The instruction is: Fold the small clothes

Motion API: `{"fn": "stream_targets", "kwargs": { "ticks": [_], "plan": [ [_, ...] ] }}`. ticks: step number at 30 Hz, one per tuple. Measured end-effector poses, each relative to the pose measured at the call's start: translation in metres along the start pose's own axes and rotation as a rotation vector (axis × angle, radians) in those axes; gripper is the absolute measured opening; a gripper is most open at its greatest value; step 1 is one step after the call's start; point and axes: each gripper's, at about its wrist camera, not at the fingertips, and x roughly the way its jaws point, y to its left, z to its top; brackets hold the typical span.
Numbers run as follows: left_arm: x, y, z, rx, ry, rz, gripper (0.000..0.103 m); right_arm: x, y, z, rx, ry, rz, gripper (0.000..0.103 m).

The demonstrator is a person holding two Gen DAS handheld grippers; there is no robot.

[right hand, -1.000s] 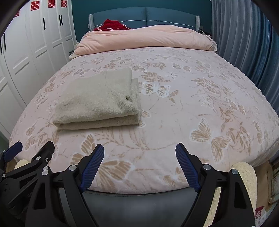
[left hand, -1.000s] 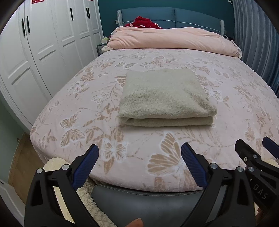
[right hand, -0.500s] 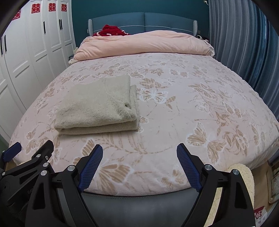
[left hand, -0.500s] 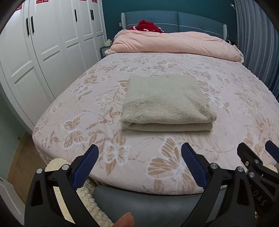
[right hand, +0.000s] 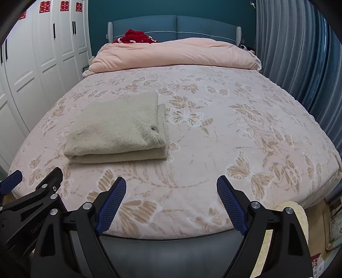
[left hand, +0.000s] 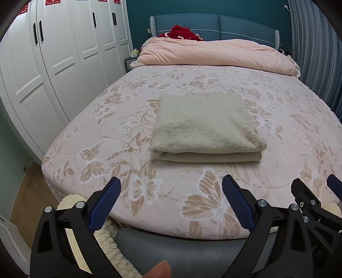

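Left claw (left hand: 171, 192): jaws spread wide, empty, at the bed's foot. Folded beige knit sweater (left hand: 207, 126) lies flat on the butterfly-print bed (left hand: 288, 132), neat rectangle, fold edge toward cameras. Right claw (right hand: 171, 192): jaws spread, empty. Wardrobe (right hand: 32, 64) bears red double-happiness stickers (right hand: 44, 6).

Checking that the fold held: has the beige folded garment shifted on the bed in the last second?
No. The beige folded garment lies by the same butterfly prints on the bedspread; only the cameras pulled back.

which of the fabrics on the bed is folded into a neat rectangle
The beige knit garment mid-bed; the pink duvet is bunched at the headboard, the red cloth crumpled.
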Motion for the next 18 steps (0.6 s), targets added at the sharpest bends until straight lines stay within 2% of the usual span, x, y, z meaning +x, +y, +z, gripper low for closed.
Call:
{"fn": "stream_targets", "kwargs": {
  "ticks": [4,18],
  "plan": [
    [0.0012,-0.0041,-0.0014,0.030,0.001,0.008,0.093,-0.0004,-0.0031,0.0007,0.016,-0.006,0.007,0.085],
    [0.0008,-0.0049,-0.0021,0.033,-0.007,0.016,0.093,0.0015,-0.0075,0.0003,0.031,0.007,0.014,0.085]
  ]
}}
